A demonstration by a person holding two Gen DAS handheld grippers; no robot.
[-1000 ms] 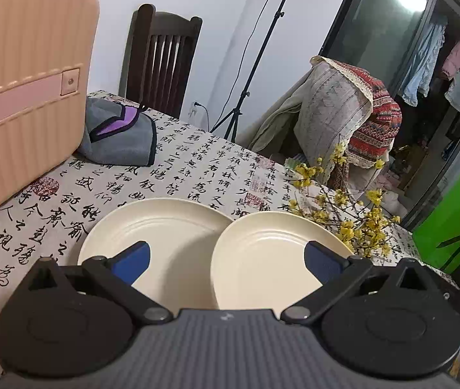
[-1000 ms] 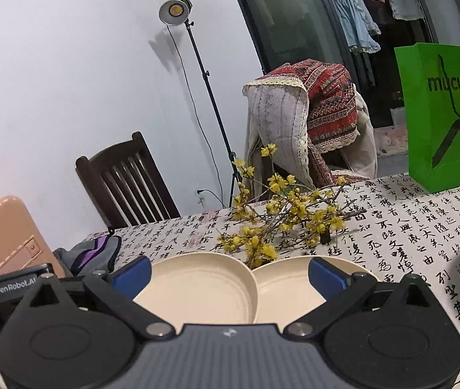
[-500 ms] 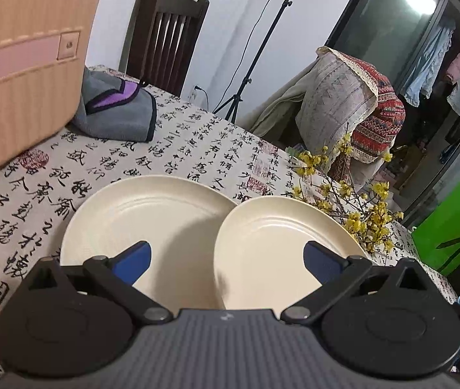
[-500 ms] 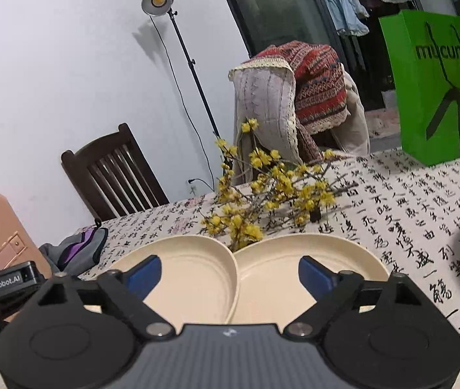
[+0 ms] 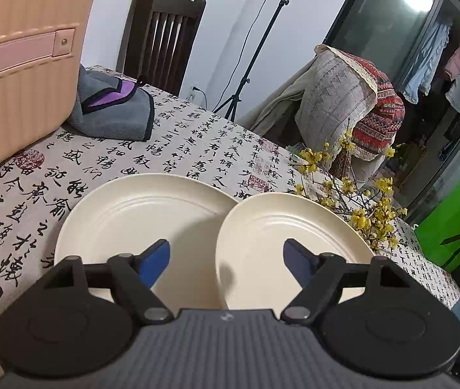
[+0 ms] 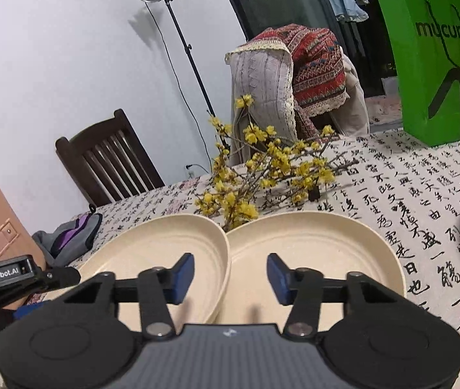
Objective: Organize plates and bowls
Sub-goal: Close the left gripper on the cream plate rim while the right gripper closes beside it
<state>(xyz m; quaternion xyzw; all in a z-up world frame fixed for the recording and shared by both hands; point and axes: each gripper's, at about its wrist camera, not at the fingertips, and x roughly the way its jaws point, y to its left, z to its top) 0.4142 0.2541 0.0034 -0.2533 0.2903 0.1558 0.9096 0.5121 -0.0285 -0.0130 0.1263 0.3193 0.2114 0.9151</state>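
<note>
Cream plates, left plate (image 5: 139, 214) and right plate (image 5: 281, 236), sit edge to edge on the table (image 5: 197, 149); both the left gripper (image 5: 226, 259) and right gripper (image 6: 230, 275) are closing, nothing pinched. Best seat each rim fully between pads first.

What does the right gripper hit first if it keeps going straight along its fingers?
Probably the touching rims of the two round cream plates: the right gripper, jaws closing on nothing, points at the seam between left plate and right plate. Depth unclear.
</note>
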